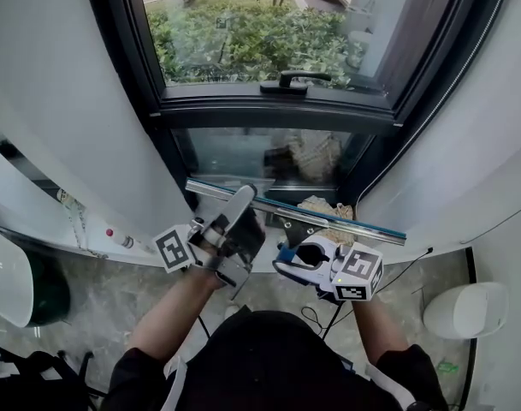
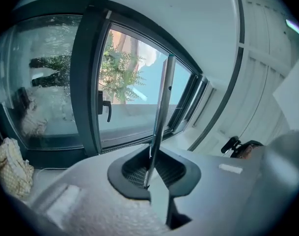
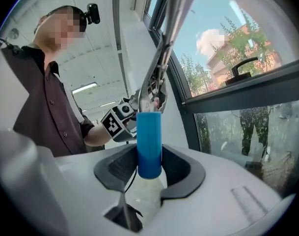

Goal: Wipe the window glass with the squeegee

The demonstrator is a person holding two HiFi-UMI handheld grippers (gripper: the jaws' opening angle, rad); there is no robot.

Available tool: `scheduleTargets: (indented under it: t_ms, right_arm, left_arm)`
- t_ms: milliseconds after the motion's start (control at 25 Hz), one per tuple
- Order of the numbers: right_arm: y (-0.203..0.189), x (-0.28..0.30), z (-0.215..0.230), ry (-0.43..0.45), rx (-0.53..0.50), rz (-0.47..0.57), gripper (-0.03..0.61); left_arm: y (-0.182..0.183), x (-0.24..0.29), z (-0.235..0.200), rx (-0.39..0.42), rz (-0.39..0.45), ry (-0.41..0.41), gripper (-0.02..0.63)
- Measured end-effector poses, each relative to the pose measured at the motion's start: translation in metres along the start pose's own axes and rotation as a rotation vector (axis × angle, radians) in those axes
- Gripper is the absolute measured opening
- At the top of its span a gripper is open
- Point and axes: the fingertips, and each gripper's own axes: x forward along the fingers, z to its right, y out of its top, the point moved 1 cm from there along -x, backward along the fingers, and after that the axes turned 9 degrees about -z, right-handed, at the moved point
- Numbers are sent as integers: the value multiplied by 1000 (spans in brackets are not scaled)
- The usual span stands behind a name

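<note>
Near the foot of the window, the person is holding the squeegee [image 1: 328, 221] crosswise in both grippers, its long metal blade running from left to right in front of the lower window glass [image 1: 243, 152] and, as far as I can judge, clear of it. The left gripper [image 1: 241, 202] is pinching the thin blade left of its middle: in the left gripper view the jaws are lying closed on the narrow metal strip [image 2: 161, 112], with the pads pressing its edge. The right gripper [image 1: 296, 251] is clamping the blue handle [image 3: 149, 141], which is standing upright between its pads in the right gripper view. A cloth [image 1: 324, 208] is lying beyond the blade, near the bottom of the pane.

Several things are looking risky from here. The left grip is resting on a slim, smooth edge, so the strip could be sliding or twisting out of the pads once the blade is pushed against the glass. With two separate holds, uneven pressure could be tilting the blade, so one end is lifting and leaving streaks. The blade is also wide for this opening: a careless swing could be knocking its ends on the dark window frame [image 1: 269, 114], or catching the window handle [image 1: 294, 80] on the far upper sash.
</note>
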Motion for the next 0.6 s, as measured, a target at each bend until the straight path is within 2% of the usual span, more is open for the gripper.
scheduleTargets:
  t_ms: [240,400,600]
  right_arm:
    - [14,-9,1,-37,-28,92,166]
    - [17,-14,4,-73,-47,125,176]
    - [25,-24,7,-106,-37,241,184]
  left_arm:
    - [7,-2,3,-91,135,-42,23]
    - [10,-5,1,-124,214,-39,25]
    - [15,-14,-8,-178,322,-30,25]
